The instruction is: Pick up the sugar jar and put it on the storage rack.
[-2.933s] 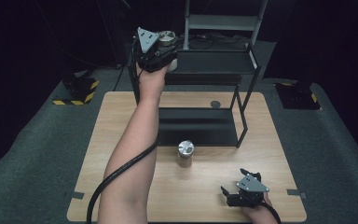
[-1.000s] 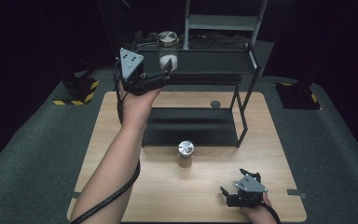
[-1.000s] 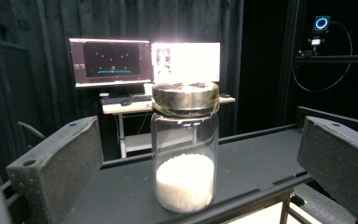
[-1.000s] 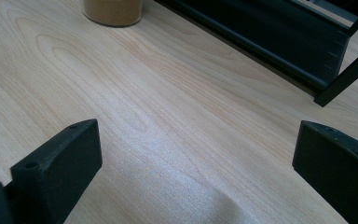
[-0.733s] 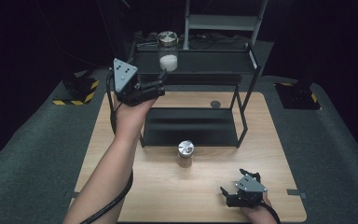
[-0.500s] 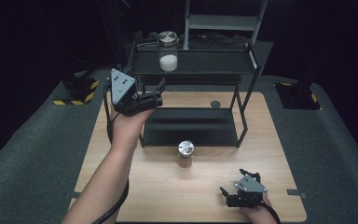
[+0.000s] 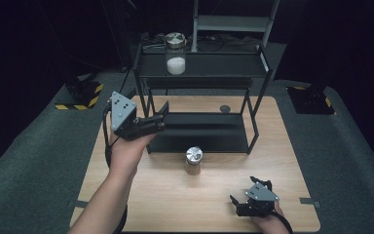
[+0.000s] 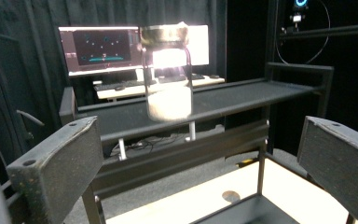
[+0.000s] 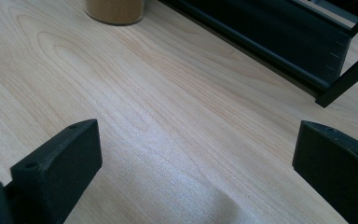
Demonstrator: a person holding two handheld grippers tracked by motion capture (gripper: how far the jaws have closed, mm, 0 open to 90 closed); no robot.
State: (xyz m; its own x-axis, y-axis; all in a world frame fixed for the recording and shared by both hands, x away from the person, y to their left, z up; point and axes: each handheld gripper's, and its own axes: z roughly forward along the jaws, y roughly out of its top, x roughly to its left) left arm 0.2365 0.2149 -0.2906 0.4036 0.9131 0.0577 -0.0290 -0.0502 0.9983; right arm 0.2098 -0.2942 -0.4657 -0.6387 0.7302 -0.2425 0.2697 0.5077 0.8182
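Black left gripper point(image 7: 161, 117): held in the person's left hand point(image 7: 126, 151) above the left edge of the bench point(image 7: 141, 200), just in front of the rack's left posts, pointing toward the rack.
Left fingers point(image 8: 56, 172): spread wide with nothing between them; in the left gripper view the two black pads stand at the lower left and lower right with open air in the gap.
Glass jar point(image 7: 176, 53): upright on the top shelf point(image 7: 224, 66) of the black rack, near that shelf's left end, metal lid on, white powder filling roughly its lower half.
Jar relative to left fingers: in the left gripper view the glass jar point(image 8: 167, 74) sits above and beyond the gap, a little left of its middle, well apart from both pads and touching neither.
Lower shelf point(image 7: 204, 131): bare and dark, below the jar's shelf, with the left gripper's tips just at its left end.
Second jar point(image 7: 193, 161): small, metal-lidded, brownish contents, standing on the bench just in front of the rack's lower shelf, between the two grippers.
Right gripper point(image 7: 239, 204): resting low on the bench near its front right corner, held by the right hand point(image 7: 268, 222).
Right fingers point(image 9: 60, 163): wide apart, holding nothing, only pale wood grain in the gap; the second jar's base point(image 9: 114, 11) lies far off at the top left of the right gripper view.
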